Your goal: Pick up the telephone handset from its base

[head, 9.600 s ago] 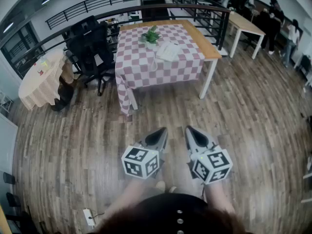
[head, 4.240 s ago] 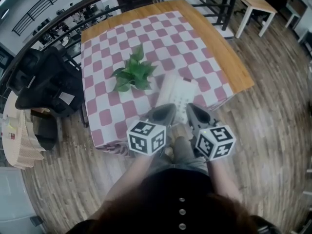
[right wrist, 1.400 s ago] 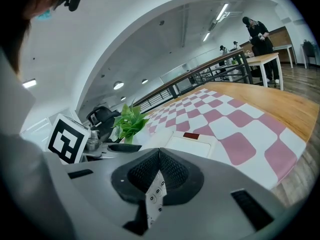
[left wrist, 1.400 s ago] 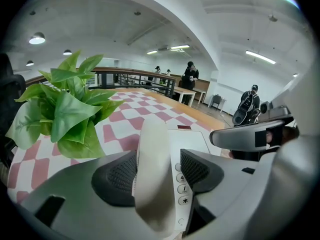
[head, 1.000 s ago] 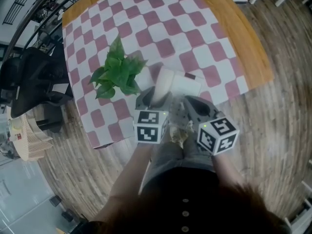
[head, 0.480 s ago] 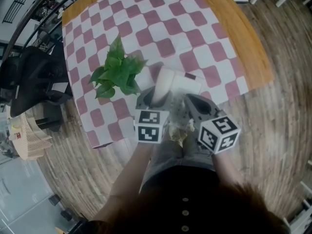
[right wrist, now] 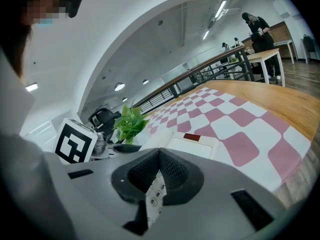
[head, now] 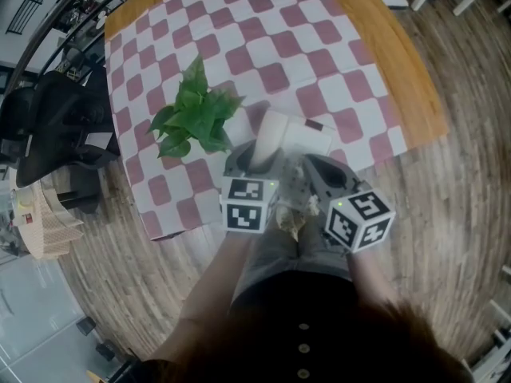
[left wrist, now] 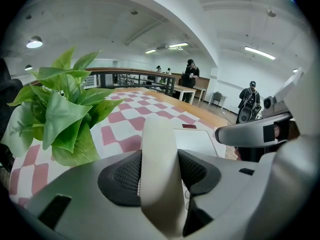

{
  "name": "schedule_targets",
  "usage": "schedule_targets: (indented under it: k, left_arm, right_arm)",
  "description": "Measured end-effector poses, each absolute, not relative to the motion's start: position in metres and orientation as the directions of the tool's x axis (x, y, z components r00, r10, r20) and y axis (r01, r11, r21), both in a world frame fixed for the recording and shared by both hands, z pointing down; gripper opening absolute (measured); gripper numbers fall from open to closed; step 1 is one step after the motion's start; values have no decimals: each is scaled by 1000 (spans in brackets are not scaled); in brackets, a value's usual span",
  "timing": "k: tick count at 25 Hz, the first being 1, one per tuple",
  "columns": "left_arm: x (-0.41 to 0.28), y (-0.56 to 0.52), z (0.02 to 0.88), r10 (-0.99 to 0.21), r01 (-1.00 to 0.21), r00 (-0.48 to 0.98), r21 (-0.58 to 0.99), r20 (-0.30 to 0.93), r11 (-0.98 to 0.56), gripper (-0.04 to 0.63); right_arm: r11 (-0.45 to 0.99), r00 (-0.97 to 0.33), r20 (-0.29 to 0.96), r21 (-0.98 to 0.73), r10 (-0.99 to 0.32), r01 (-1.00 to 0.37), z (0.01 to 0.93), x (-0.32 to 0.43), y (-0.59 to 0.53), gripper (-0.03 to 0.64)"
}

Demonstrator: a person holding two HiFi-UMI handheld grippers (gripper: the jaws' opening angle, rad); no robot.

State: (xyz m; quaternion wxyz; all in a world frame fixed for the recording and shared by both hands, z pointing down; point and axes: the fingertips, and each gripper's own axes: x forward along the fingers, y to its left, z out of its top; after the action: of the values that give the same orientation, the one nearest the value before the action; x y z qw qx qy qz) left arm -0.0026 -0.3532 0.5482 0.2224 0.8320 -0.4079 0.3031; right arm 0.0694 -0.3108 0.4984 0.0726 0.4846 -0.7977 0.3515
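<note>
Change, left side first: the left gripper (left wrist: 160, 156) has just been closing its jaws. The long white plastic telephone handset (head: 269, 136) stands between them. In the left gripper view the dark ribbed pads (left wrist: 125, 176) bear on both its flanks, so the clamp looks made.

Against the head view of a second back, nothing else has shifted. The handset keeps the same spot along the left edge of the flat white telephone base (head: 310, 140), near the front of the pink-and-white checked tablecloth (head: 263, 30).

Judgement: grip done, lift not begun. I cannot tell whether the handset's far end has already cleared the base. Next it likely needs a straight rise, watching for drag on any cord; none shows here.

To the right, the right gripper (right wrist: 159, 154) hovers over the base. Its jaw tips are together and hold nothing. The grey keypad (right wrist: 154, 196) shows through the slit below the tips. It seems to be on standby, or placed to steady the base.

Containers:
- Green leafy plant (head: 196, 118), just left of the handset. Its pot is hidden under the leaves, so the contents are unknown.
- The base's cradle is the only other holder. The handset appears to lie in it still.
</note>
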Motion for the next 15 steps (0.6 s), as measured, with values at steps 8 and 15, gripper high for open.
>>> schedule_targets:
  k: [8, 15]
  left_arm:
    - [-5, -353, 545, -549, -815, 489, 130, 678, -565, 224]
    - [-9, -352, 534, -567, -820, 491, 130, 661, -558, 224]
  right_arm:
    - [262, -500, 458, -489, -735, -832, 500, 75, -309, 11]
    - [269, -498, 451, -480, -741, -835, 491, 76, -309, 11]
